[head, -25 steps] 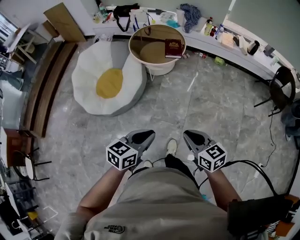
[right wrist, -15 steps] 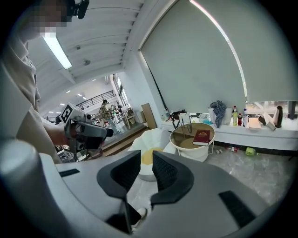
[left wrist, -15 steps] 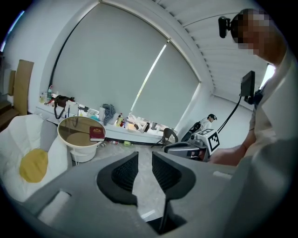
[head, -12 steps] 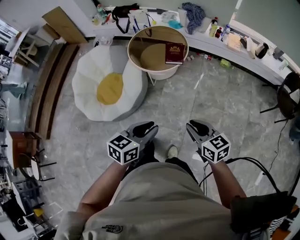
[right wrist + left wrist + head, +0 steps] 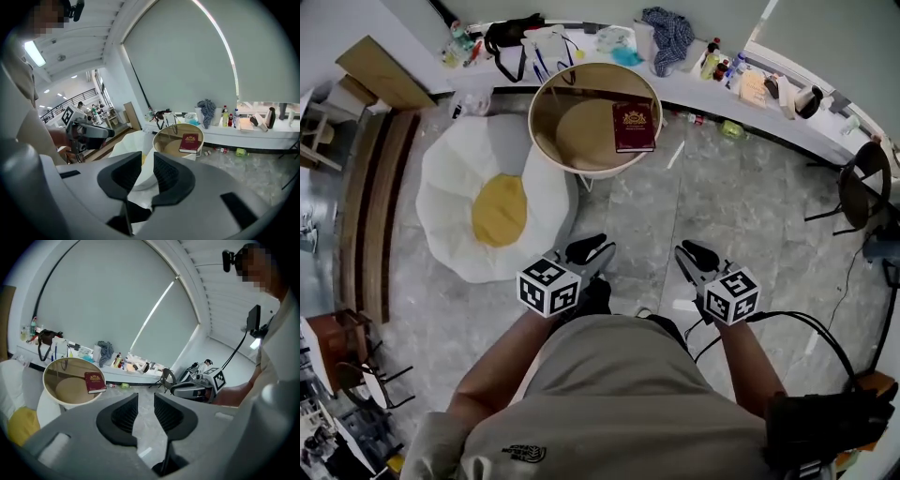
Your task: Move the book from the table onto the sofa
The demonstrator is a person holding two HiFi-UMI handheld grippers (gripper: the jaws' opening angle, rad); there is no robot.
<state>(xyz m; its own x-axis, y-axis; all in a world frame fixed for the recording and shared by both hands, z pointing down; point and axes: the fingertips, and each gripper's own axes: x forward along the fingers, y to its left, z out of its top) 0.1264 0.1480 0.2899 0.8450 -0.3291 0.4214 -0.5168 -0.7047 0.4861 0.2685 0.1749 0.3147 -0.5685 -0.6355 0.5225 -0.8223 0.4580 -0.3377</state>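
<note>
The book (image 5: 634, 127) lies flat, cover up, on the round desk (image 5: 532, 122), close to its right rim as the head view shows it. It is well apart from both tools, and the egg-shaped sofa (image 5: 450, 197) sits just beside the desk on the left. The left tool (image 5: 586, 251) and the right tool (image 5: 698, 255) are held side by side in front of the person. The jaws of each have just been opening and now stand partly apart, with only floor and sofa showing between them. The book is a dark red hardback with a gold emblem, so it is probably stiff and moderately heavy, and it should not sag when held by one edge. Its cover looks glossy and may slip between the pads, and the desk top seems smooth and hard, which leaves little room to get a jaw underneath. The best hold is likely across its thickness at the edge nearest the rim, or along the spine after nudging it a little over the rim. Whether it already overhangs cannot be told. One tool can steady it while the other pinches, and the jaws may need to open wider. The sofa looks soft, so setting the book down there should be easy.
</note>
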